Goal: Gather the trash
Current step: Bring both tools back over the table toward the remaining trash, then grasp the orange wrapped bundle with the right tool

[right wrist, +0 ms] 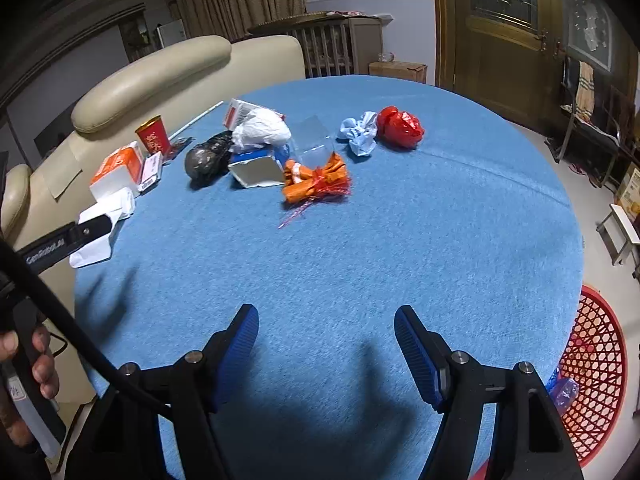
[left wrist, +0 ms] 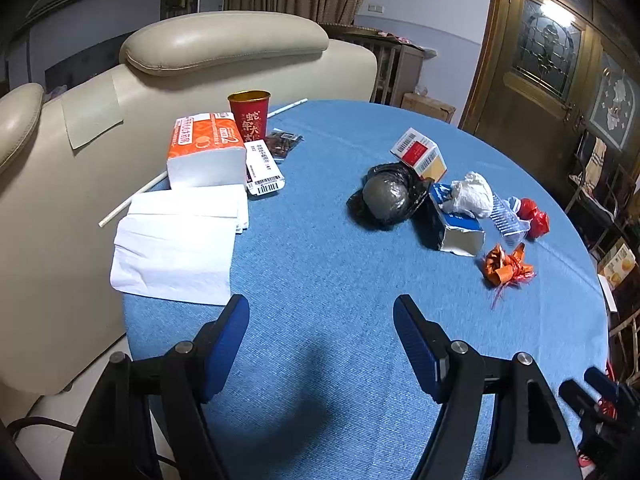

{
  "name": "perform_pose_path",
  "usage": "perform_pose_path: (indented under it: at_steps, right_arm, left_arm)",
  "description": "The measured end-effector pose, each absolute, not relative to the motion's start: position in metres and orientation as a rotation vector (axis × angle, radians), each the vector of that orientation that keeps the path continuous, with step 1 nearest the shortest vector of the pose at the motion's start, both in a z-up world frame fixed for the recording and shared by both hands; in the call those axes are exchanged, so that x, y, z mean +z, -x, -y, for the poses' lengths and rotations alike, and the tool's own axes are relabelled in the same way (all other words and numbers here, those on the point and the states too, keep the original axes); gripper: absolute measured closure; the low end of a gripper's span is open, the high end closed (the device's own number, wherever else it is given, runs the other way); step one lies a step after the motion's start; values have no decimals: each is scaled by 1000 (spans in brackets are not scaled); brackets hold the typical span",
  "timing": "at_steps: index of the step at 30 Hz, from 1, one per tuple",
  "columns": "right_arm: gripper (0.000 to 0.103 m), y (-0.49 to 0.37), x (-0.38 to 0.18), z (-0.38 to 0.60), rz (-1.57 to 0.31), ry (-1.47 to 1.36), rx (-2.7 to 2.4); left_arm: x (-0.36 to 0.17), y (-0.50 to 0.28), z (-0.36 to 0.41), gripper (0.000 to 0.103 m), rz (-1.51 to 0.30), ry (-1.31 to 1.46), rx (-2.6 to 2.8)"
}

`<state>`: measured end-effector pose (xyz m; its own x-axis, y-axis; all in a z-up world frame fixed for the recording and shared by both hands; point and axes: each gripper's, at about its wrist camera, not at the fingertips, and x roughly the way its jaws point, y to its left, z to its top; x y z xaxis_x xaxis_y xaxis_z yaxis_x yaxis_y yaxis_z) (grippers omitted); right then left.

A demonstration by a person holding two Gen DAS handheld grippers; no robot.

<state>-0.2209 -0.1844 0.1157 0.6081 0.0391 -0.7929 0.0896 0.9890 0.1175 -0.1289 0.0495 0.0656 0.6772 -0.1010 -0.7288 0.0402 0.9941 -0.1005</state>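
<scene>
Trash lies in a loose heap on the round blue table (left wrist: 320,260) (right wrist: 400,240). It holds a black bag ball (left wrist: 386,196) (right wrist: 208,158), a white crumpled wad (left wrist: 472,194) (right wrist: 260,130), a torn blue-and-white carton (left wrist: 456,228) (right wrist: 258,168), an orange wrapper with red ribbon (left wrist: 506,266) (right wrist: 316,180), a red plastic wad (left wrist: 534,214) (right wrist: 400,126), a pale blue wad (right wrist: 360,132) and a clear plastic piece (right wrist: 314,142). My left gripper (left wrist: 320,320) and my right gripper (right wrist: 326,330) both hover open over bare cloth, well short of the heap, with nothing between the fingers.
A tissue pack (left wrist: 204,152), loose white tissues (left wrist: 180,240), a red cup (left wrist: 250,114) and a labelled packet (left wrist: 264,168) sit at the table's left. A beige sofa (left wrist: 80,160) backs that side. A red mesh basket (right wrist: 596,364) stands on the floor at the right.
</scene>
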Motion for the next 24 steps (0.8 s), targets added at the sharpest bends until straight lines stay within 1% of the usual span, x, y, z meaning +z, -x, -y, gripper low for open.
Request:
perform_pose_path:
  at_steps: [4, 9, 18, 24]
  right_arm:
    - [29, 208, 113, 198, -911, -163, -55]
    - [29, 176, 105, 210, -933, -160, -73]
    - [29, 101, 102, 190, -930, -102, -5]
    - [29, 59, 81, 179, -971, -55, 2]
  left_arm:
    - [66, 131, -47, 28, -809, 62, -84]
    - [58, 124, -48, 28, -834, 70, -84]
    - [52, 112, -43, 28, -851, 70, -101]
    - [56, 101, -33, 28, -850, 71, -131]
